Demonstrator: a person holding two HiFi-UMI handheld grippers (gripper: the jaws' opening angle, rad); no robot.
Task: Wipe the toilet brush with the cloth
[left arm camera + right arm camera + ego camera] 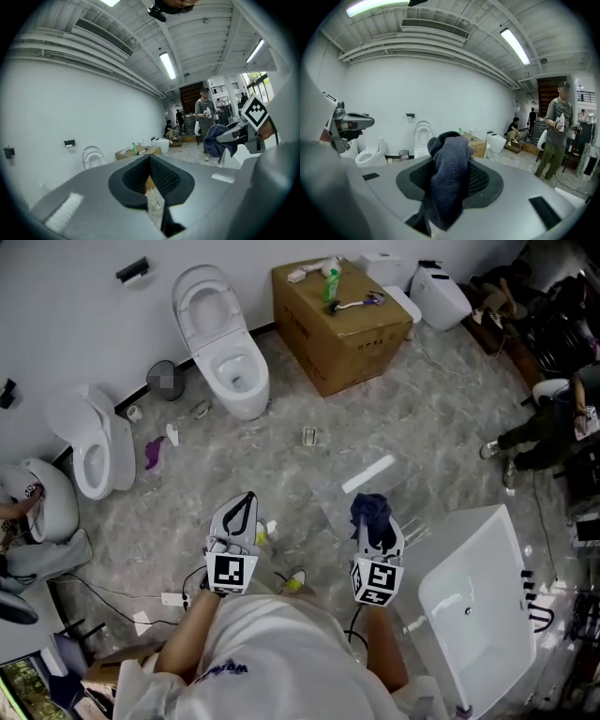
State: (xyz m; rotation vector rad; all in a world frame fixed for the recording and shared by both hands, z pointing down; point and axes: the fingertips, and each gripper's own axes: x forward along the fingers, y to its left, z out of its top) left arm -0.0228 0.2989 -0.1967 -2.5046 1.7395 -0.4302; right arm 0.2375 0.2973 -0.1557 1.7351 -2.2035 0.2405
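Note:
My right gripper [373, 517] is shut on a dark blue cloth [370, 509], which bunches over its jaws and hangs down in the right gripper view [449, 180]. My left gripper [249, 499] is held level with it to the left, jaws closed together with nothing between them [150, 161]. Both are held above the floor in front of me. Far ahead, a white-handled brush [356, 304] with a purple-blue head lies on top of a cardboard box [342, 334], beside a green bottle [331, 285]. The left gripper view shows the cloth [214, 140] off to its right.
A white toilet [230, 348] stands against the wall left of the box, another toilet [94, 442] further left. A white basin [478, 601] lies at my right. A small bin [166, 379], cables and scraps lie on the floor. A person [557, 136] stands at the right.

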